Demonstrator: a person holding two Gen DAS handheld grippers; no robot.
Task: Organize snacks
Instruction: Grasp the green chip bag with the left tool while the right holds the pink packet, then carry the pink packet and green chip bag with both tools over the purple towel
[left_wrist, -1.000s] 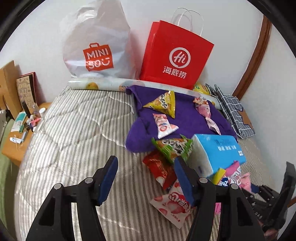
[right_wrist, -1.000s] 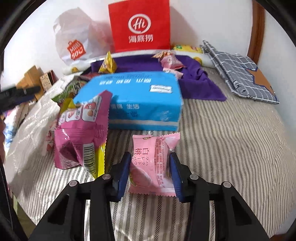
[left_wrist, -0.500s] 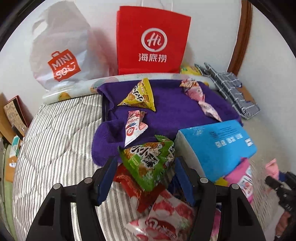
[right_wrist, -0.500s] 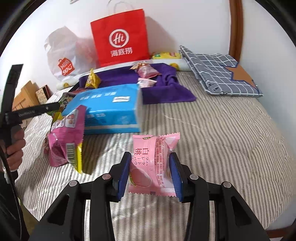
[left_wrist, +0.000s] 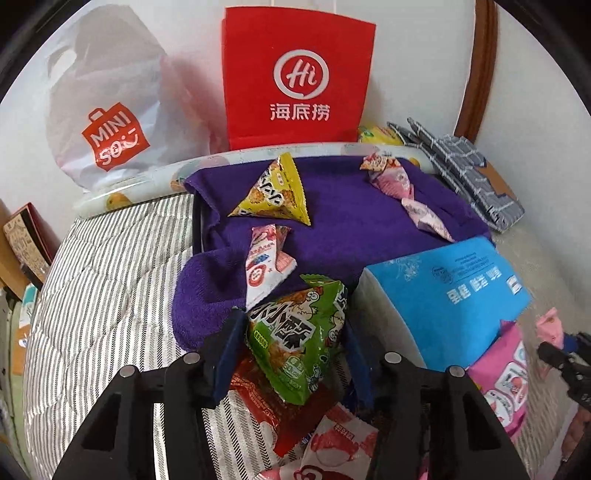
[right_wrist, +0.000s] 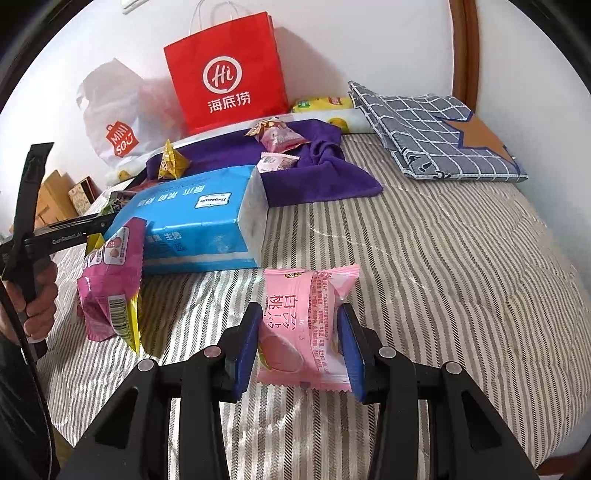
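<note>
My left gripper (left_wrist: 293, 354) points down at a pile of snacks on the striped bed. Its jaws are closing, and the blue pads touch both sides of a green snack packet (left_wrist: 295, 332). Under that packet lie a red packet (left_wrist: 258, 395) and a red-and-white one (left_wrist: 340, 439). My right gripper (right_wrist: 299, 343) is shut on a pink peach packet (right_wrist: 303, 325), held above the mattress. On the purple towel (left_wrist: 351, 221) lie a yellow triangular packet (left_wrist: 275, 195), a white-and-red packet (left_wrist: 264, 266) and pink packets (left_wrist: 391, 181).
A blue tissue pack (right_wrist: 192, 218) lies between the grippers, with a pink bag (right_wrist: 110, 280) leaning by it. A red paper bag (left_wrist: 295, 81) and a white plastic bag (left_wrist: 110, 122) stand at the wall. Folded checked cloth (right_wrist: 436, 136) lies far right. Striped mattress (right_wrist: 443, 277) spreads to the right.
My left gripper swung right from bare mattress to the snack pile, and its jaws narrowed onto the green packet. My right gripper drew back from the tissue pack, still holding the pink packet.
</note>
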